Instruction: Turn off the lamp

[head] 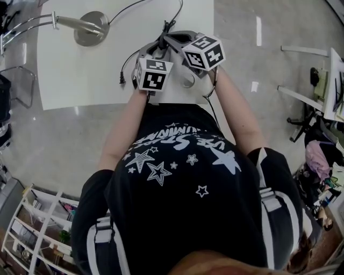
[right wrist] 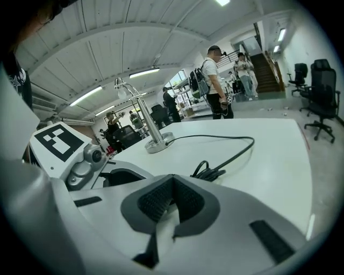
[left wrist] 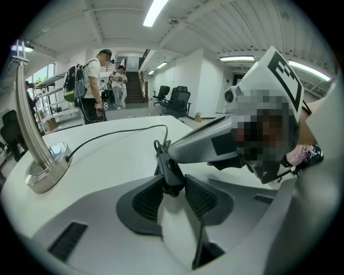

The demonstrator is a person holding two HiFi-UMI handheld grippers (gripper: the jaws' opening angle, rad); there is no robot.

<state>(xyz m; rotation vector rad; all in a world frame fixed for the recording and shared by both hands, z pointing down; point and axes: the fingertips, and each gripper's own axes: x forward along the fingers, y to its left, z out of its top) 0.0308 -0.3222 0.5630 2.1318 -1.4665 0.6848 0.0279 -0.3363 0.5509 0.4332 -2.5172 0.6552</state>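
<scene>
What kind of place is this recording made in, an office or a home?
Probably a large open office or workshop hall: black swivel office chairs, long ceiling strip lights and a staircase beyond the white table.

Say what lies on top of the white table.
On the table: the lamp's metal base, its black cord, and an inline switch pinched by the left gripper. That gripper and the right gripper hide the surface beneath them.

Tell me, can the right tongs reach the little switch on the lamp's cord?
Probably yes. The left tongs grip the switch, and the right tongs, shut and empty, have their tip right beside it with nothing in between.
</scene>
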